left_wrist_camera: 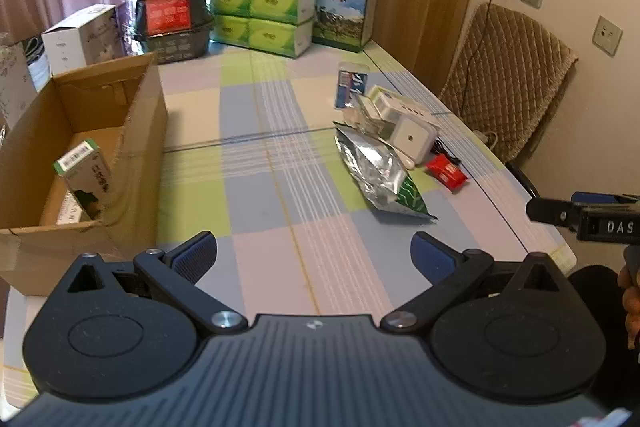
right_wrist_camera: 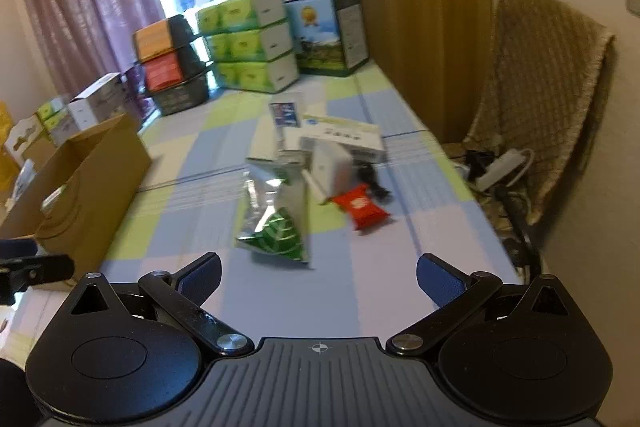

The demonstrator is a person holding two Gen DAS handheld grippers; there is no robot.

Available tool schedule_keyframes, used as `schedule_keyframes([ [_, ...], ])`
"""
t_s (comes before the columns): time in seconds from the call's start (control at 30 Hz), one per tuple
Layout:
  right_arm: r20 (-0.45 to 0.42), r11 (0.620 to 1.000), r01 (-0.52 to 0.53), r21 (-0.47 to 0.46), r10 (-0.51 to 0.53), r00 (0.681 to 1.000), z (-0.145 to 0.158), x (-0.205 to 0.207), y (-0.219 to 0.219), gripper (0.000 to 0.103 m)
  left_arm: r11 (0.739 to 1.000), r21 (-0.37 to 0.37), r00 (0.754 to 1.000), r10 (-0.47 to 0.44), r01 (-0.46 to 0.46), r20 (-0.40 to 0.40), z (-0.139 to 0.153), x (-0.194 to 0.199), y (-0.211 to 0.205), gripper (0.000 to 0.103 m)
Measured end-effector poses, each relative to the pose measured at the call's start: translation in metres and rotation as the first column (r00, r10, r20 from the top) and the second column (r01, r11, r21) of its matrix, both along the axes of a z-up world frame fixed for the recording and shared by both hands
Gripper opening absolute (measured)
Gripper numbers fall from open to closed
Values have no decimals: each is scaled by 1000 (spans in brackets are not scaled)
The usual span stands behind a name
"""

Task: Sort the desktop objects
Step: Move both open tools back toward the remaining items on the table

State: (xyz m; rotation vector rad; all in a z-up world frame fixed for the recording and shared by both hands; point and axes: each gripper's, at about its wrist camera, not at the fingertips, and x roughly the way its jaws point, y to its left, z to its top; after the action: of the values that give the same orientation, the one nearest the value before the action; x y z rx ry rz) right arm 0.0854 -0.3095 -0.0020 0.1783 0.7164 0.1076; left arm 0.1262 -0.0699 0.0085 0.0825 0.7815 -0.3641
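Foil pouch (left_wrist_camera: 376, 167) lies beside a red packet (left_wrist_camera: 446, 171) on the checked tablecloth (left_wrist_camera: 280, 131). Left gripper (left_wrist_camera: 314, 255) and right gripper (right_wrist_camera: 319, 277) hover spread wide, empty, near the cardboard box (left_wrist_camera: 80, 131).

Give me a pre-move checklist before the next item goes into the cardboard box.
1. Left hand-held gripper open, holding nothing: ok.
2. Right hand-held gripper open, holding nothing: ok.
3. Cardboard box open on top, with room beside the green-and-white carton inside: ok.
4. Silver foil pouch lies nearest, unobstructed: ok.
5. Red snack packet apart from the white square device: ok.
6. Right wrist view sharp: not ok, blurred.
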Motion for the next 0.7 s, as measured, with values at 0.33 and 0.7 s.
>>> schedule_keyframes([
  [0.33,-20,999,34,-12,-35,999,-12,3,-25,101,1000,-7,999,-23,23,-49,-17,10,-19,101],
  [0.7,-65,1000,28,-14,-29,997,-29,23,-36,101,999,-11,995,-43,43,-88,-30,29,-41,101],
])
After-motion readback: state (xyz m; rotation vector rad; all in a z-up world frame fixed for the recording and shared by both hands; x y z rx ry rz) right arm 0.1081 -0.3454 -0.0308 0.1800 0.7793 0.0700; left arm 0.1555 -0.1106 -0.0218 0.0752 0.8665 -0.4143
